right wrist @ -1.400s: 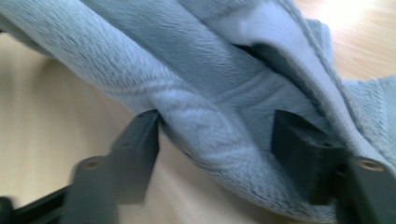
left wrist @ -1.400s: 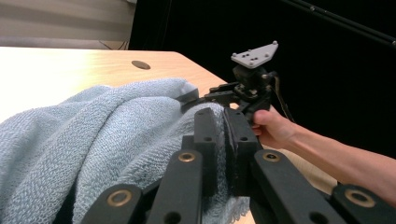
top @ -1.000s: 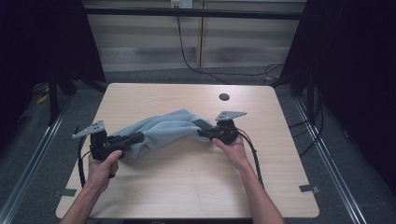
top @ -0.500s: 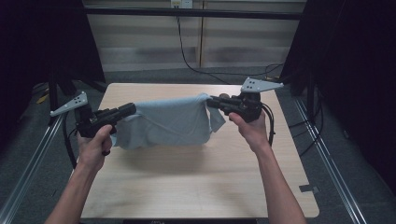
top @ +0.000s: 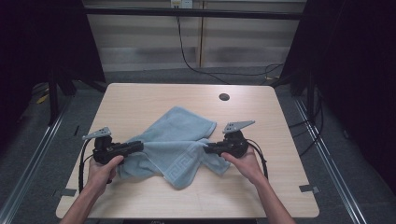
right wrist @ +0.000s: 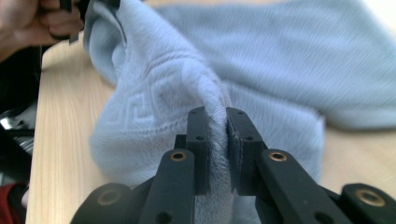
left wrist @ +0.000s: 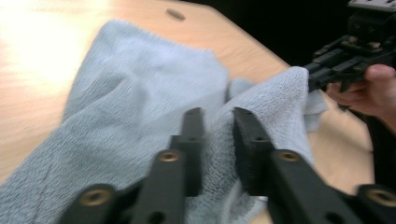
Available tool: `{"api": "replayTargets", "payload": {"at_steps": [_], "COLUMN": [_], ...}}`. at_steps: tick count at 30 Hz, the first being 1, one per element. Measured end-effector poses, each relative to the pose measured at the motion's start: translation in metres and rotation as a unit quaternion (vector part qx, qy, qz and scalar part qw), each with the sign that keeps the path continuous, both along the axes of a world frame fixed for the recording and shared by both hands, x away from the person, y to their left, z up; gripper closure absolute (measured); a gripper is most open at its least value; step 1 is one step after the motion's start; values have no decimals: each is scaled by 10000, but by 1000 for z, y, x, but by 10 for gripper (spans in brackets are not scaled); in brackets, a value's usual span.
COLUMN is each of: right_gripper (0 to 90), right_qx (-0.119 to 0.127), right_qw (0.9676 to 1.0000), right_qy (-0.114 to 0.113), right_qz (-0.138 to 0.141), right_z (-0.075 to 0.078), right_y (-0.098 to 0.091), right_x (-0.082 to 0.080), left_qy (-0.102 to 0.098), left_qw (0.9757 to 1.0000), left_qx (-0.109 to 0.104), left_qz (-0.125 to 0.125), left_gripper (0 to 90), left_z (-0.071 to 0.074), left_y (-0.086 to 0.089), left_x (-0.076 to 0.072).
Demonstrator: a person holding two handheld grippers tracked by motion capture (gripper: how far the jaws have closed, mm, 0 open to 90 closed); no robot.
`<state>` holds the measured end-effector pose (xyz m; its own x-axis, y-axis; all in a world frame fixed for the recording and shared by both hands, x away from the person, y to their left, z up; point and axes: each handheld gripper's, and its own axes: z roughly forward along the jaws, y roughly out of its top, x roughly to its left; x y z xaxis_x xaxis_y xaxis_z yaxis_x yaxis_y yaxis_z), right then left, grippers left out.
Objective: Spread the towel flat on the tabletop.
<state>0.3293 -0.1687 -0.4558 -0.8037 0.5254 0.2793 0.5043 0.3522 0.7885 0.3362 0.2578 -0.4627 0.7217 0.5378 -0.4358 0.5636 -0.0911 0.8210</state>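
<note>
A light blue towel (top: 177, 140) with a key-pattern border lies rumpled and partly folded over on the wooden table (top: 140, 98). My left gripper (top: 140, 145) is at the towel's left edge. In the left gripper view its jaws (left wrist: 218, 114) have just been opening; they stand apart, with loose towel (left wrist: 140, 93) in the gap. My right gripper (top: 207, 148) is at the towel's right edge. Its jaws (right wrist: 215, 114) have just been opening a little, but a raised fold of towel (right wrist: 280, 56) is still pinched between the pads. The right gripper (left wrist: 322, 74) also appears far off in the left gripper view.
A round cable hole (top: 224, 97) sits near the table's far edge. Bare tabletop surrounds the towel on all sides. A black cable (top: 187, 51) runs along the floor behind the table. Dark curtains flank both sides.
The towel, held up and spread between the two grippers half a second ago, has come down onto the table. Both hands moved nearer and lower. The left jaws have parted.
</note>
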Motion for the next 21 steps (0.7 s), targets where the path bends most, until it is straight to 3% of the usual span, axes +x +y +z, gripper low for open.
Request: {"api": "replayTargets", "payload": {"at_steps": [1,3,4,6,9,10,11,12,14,15,16,17,18,19,21], "right_gripper": [805,807,811,812,790,790,721,677,565,565,495,495,522,529,532], "right_qx": [20,-63,-115,-200,-212,-212,-291,-266,42,42,345,345,543,617,462], "right_qw": [9999,9994,9991,9987,9973,9973,9964,9966,9978,9978,9988,9988,9985,9980,9985], "right_qy": [153,266,328,355,557,557,580,520,367,367,189,189,35,-2,-56], "right_qz": [74,194,230,301,431,431,538,589,546,546,279,279,44,-100,-302], "right_z": [-10,-16,-19,-22,-36,-36,-36,-31,-17,-17,-2,-2,6,7,5], "right_y": [2,4,5,5,3,3,2,1,-4,-4,-10,-10,-15,-16,-12], "right_x": [-3,-8,-12,-16,-35,-35,-43,-45,-46,-46,-41,-41,-30,-23,-8], "left_qy": [-44,-82,-160,-191,-100,-100,109,260,315,315,409,409,482,484,445], "left_qw": [9998,9998,9994,9990,9993,9993,9987,9988,9985,9985,9974,9974,9935,9918,9883], "left_qx": [-168,-178,-303,-356,-54,-54,-55,-21,313,313,563,563,848,923,1017], "left_qz": [-45,11,90,209,356,356,487,425,307,307,-172,-172,-591,-737,-1048], "left_gripper": [639,574,550,496,481,485,505,537,572,597,602,601,600,601,602], "left_z": [4,7,11,12,6,6,-4,-9,-19,-19,-27,-27,-33,-35,-37], "left_y": [2,2,4,4,-2,-2,-3,-4,-12,-12,-23,-23,-35,-40,-46], "left_x": [0,0,0,0,8,8,14,17,17,17,15,15,10,6,0]}}
